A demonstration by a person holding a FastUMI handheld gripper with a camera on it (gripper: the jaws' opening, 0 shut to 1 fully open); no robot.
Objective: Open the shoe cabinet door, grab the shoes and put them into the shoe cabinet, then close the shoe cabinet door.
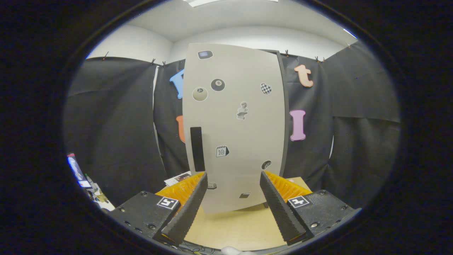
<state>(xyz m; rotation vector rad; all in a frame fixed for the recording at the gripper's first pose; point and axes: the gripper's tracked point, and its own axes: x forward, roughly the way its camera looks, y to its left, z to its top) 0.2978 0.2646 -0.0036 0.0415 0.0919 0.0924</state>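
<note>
Both fingers of the gripper (233, 180) sit closest to the lens, spread wide apart with nothing between them, so the tool is released and grasps nothing. Bare light-wood table (226, 226) shows in the gap between the fingers.

Just ahead of the fingertips stands the shoe cabinet (233, 127), a tall pale-grey unit resting upright on the table. Its door faces the camera and looks flush and closed. A dark vertical handle (197, 148) sits on the door's left side, a little above the left fingertip and apart from it. Several small stickers are scattered over the door, among them two round ball-shaped ones near the top left and a checkered one toward the upper right. A thin dark edge runs down the cabinet's right side.

Beside the cabinet's lower left corner, behind the left finger, lies a piece of printed paper (178, 177) on the table. Black cloth (113, 134) hangs behind and to both sides as the booth's wall, with white wall and ceiling above it. Far off to the left, low down, some clutter is too small to make out.
</note>
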